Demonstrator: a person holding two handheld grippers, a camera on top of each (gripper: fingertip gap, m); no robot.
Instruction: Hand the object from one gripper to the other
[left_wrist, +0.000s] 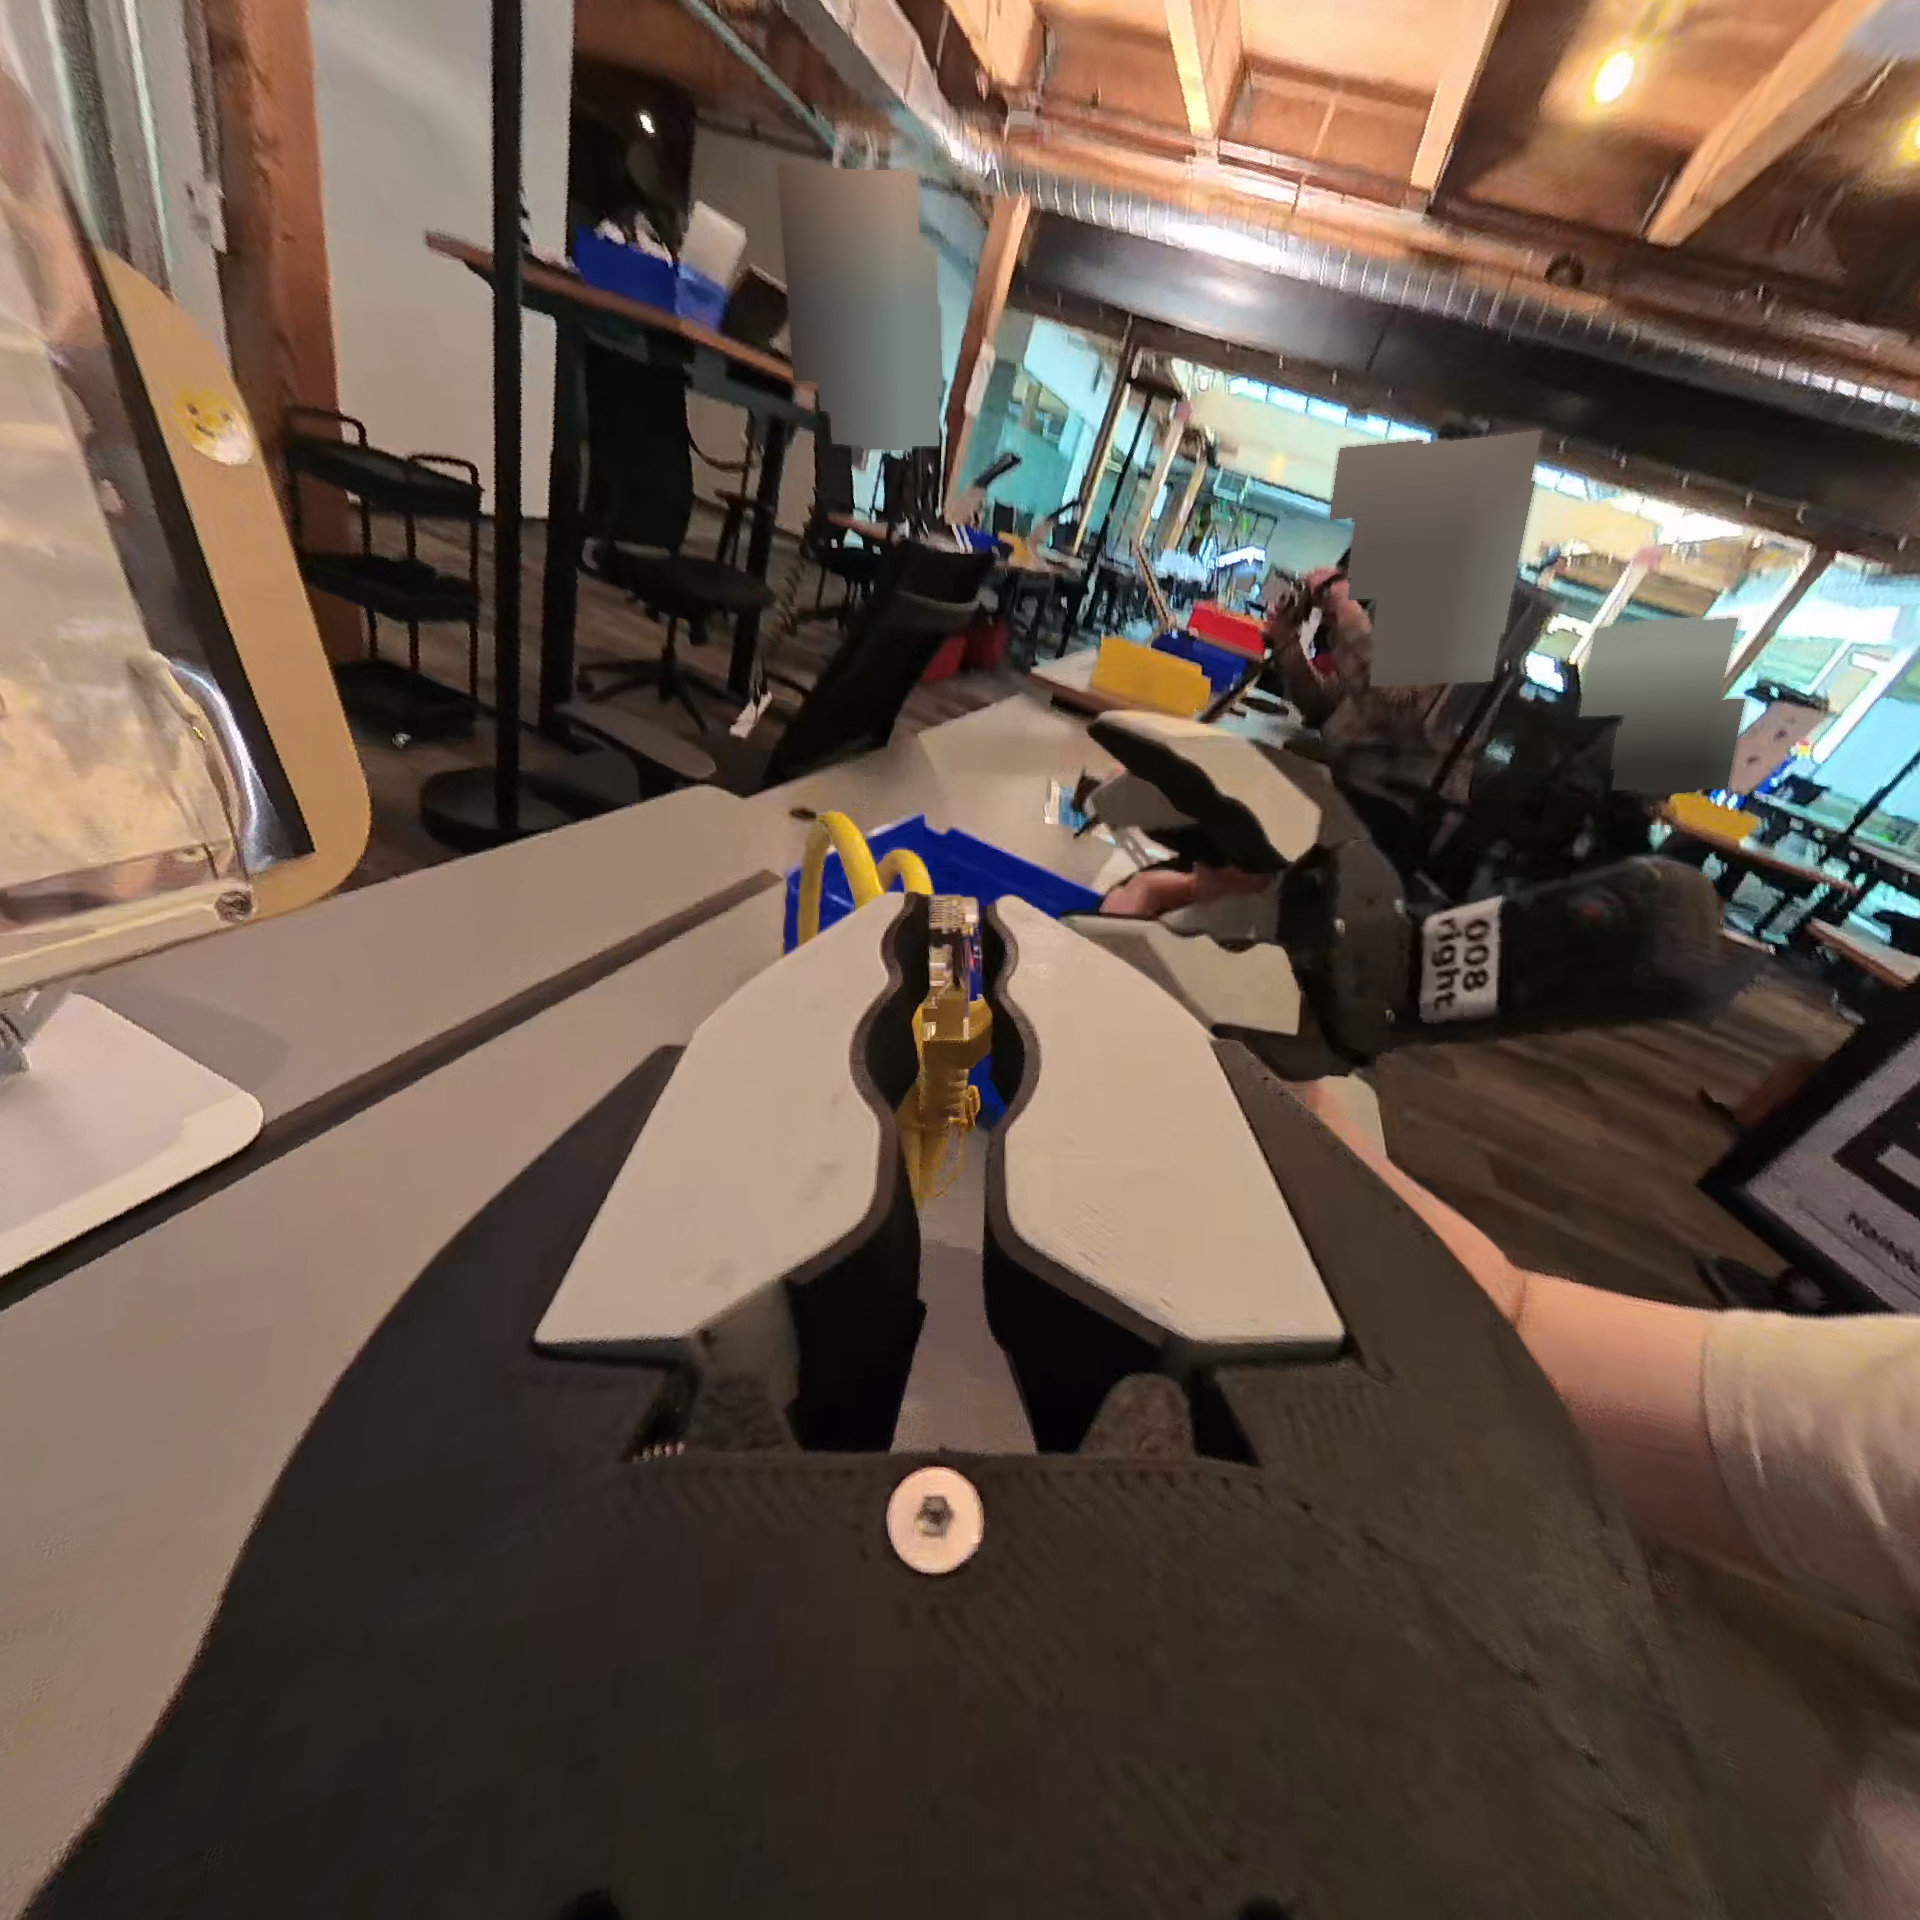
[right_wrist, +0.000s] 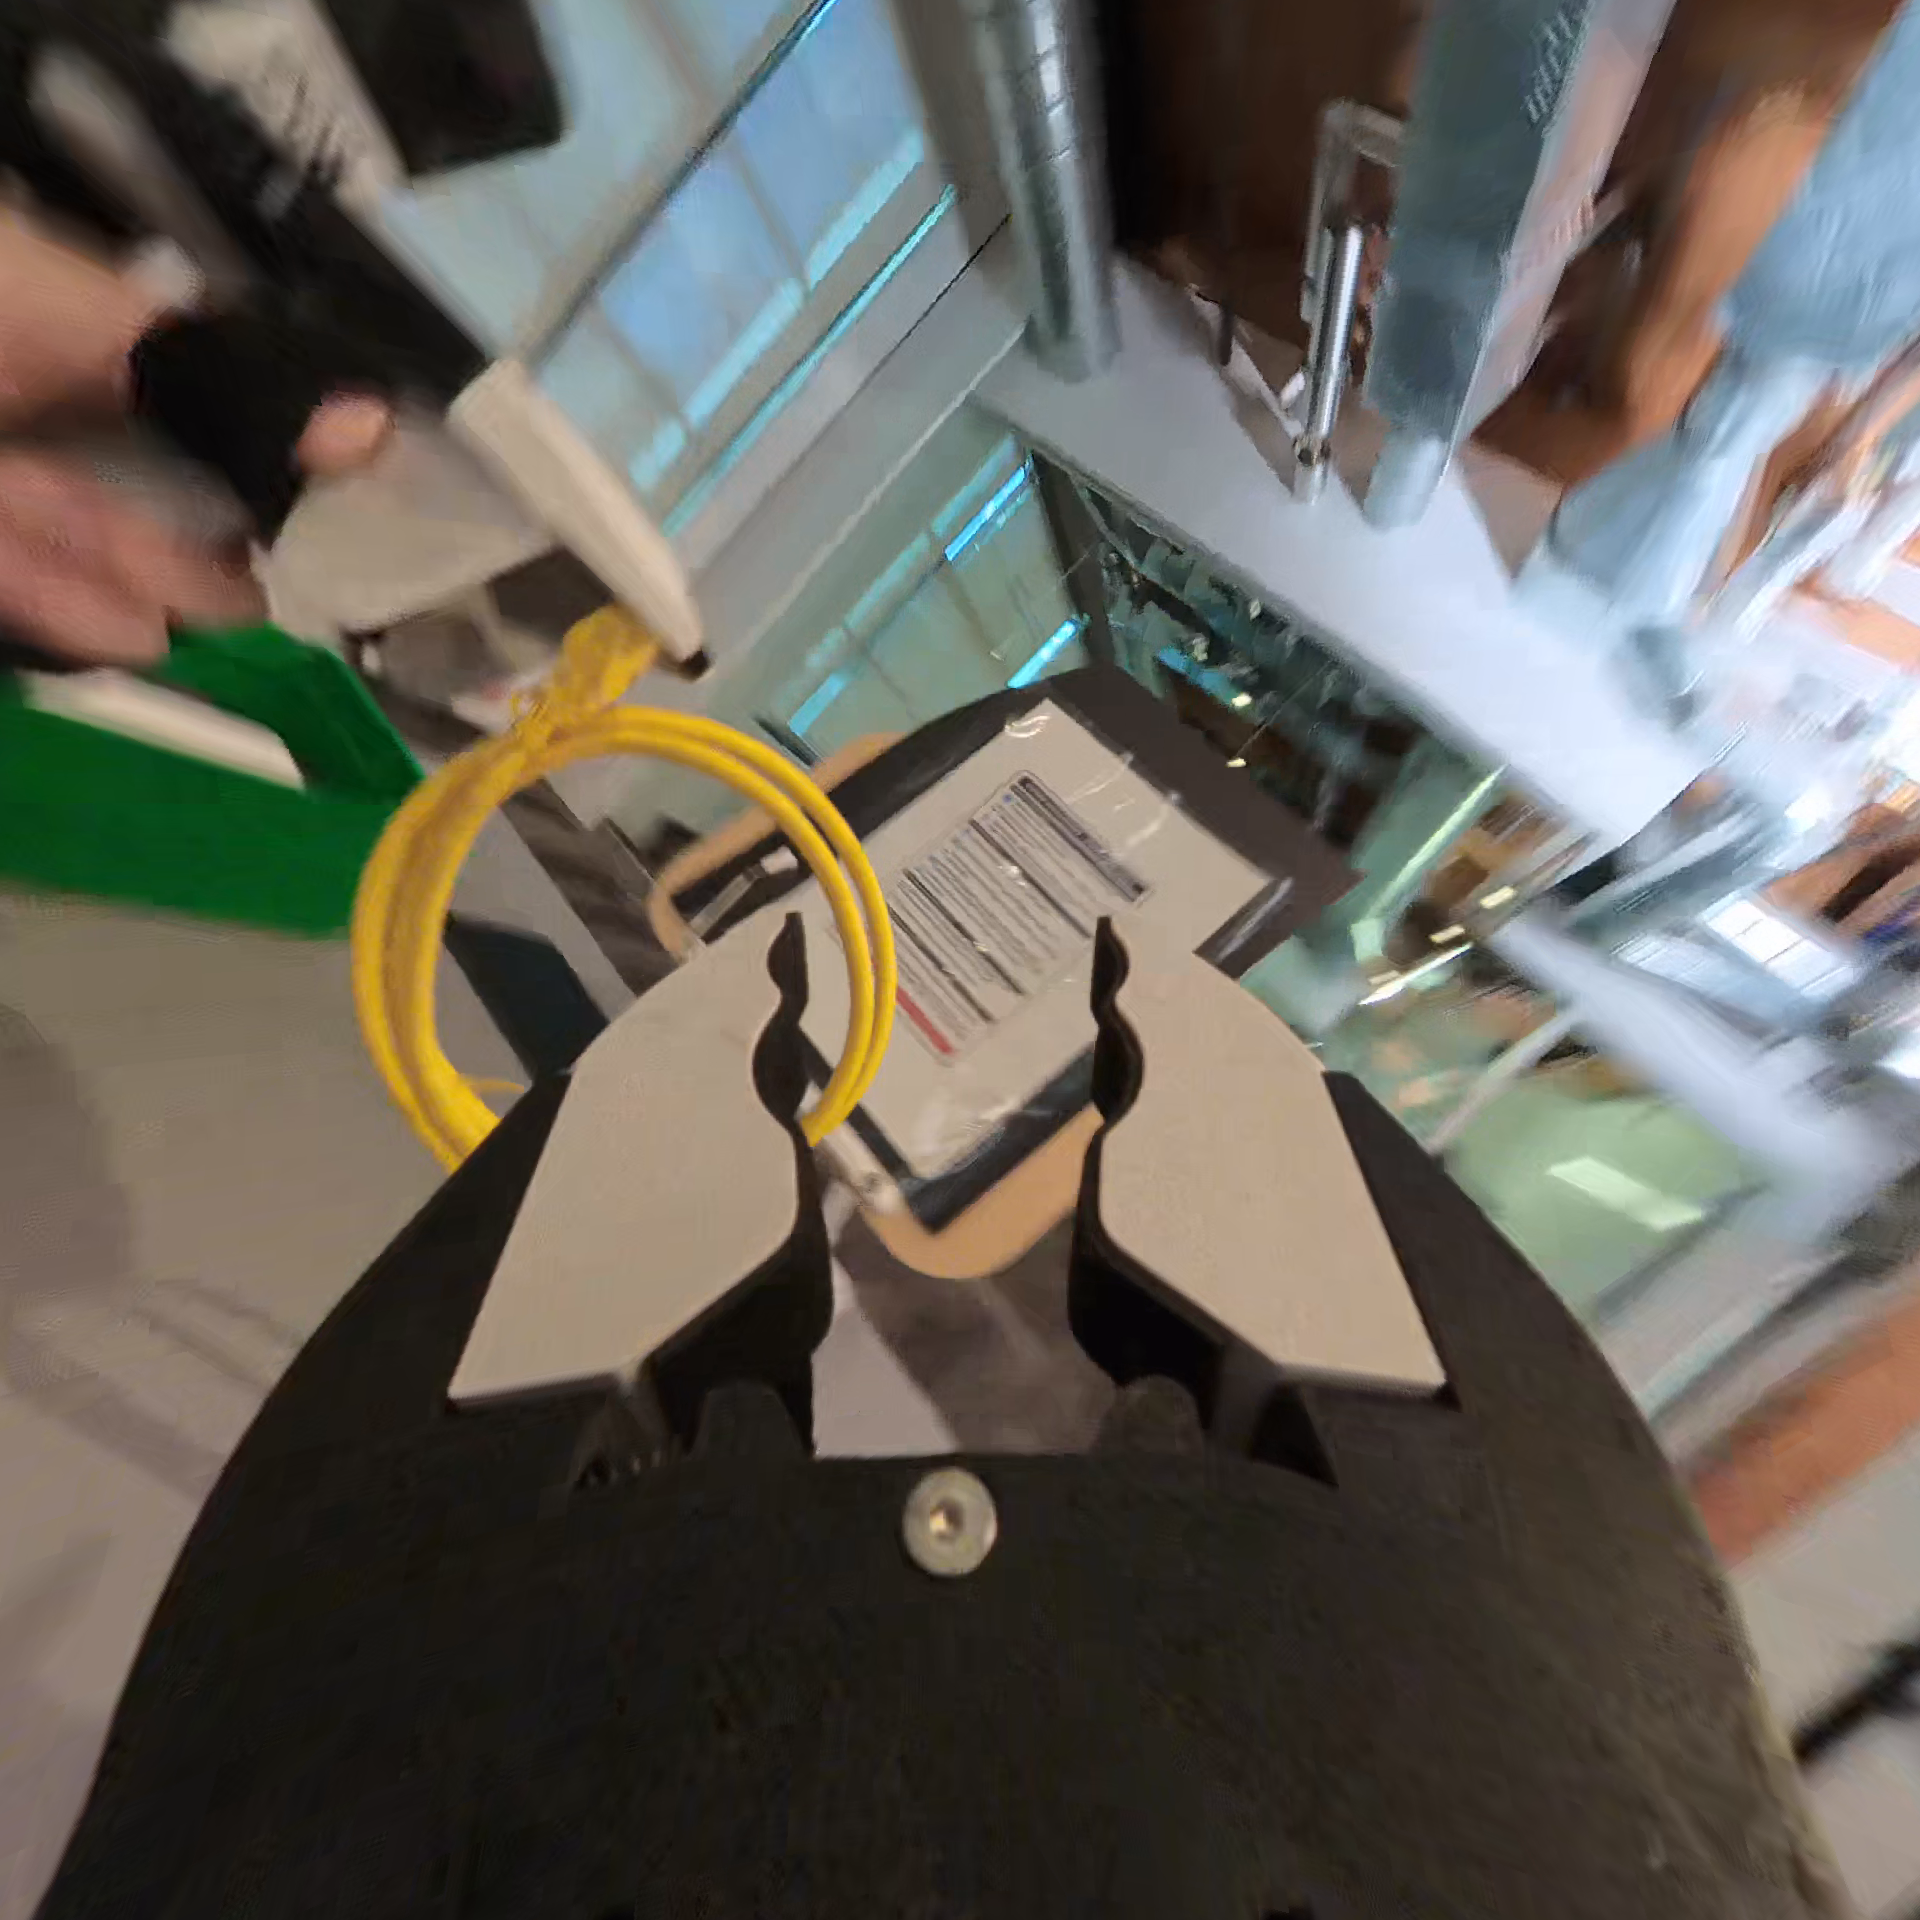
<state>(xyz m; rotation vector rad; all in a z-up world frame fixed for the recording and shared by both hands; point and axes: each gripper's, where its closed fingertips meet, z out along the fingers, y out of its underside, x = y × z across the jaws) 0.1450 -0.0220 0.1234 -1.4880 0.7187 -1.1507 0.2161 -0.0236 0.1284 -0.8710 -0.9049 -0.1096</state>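
Left tongs (left_wrist: 948, 940) clenched on yellow cable's (left_wrist: 940, 1049) plug end, coil hanging past tips above blue bin (left_wrist: 966, 868) on grey surface (left_wrist: 436, 1039). Right tongs (right_wrist: 945, 961) spread wide, empty, just beside the dangling cable loop, not touching.

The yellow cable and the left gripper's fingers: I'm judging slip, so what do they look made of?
Yellow cable: a smooth, slightly glossy plastic jacket, with a clear hard-plastic plug at its end. Left gripper fingers: probably 3D-printed plastic, matte grey faces showing fine layer lines over a black body.
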